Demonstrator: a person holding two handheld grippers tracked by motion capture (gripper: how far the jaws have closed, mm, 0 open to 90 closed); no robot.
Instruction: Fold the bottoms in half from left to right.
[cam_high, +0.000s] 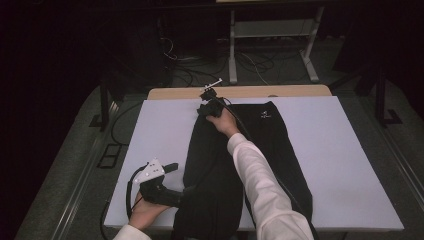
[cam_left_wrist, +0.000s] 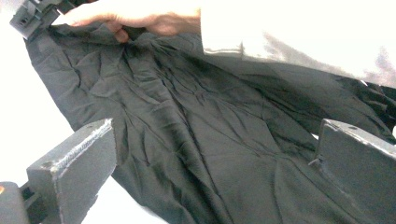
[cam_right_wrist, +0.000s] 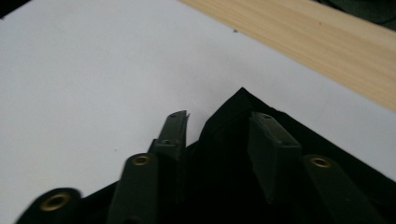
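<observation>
A black garment (cam_high: 270, 145) lies lengthwise on the white board (cam_high: 150, 150), with a small white mark near its far end. My right gripper (cam_high: 202, 110) is at the garment's far left corner. In the right gripper view the pointed corner of the garment (cam_right_wrist: 229, 140) stands between the two jaws of the right gripper (cam_right_wrist: 219, 116), which are still apart, with a sliver of white board showing beside the left one. My left gripper (cam_high: 179, 180) sits by the garment's near left edge. Its jaws are wide open (cam_left_wrist: 210, 154) and face the wrinkled cloth (cam_left_wrist: 196, 121).
The person's right forearm in a white sleeve (cam_high: 260, 185) reaches across the garment. A strip of wooden tabletop (cam_high: 240, 92) shows beyond the board's far edge. White board lies bare to the left and right of the cloth. Cables and a metal frame (cam_high: 272, 45) are on the floor behind.
</observation>
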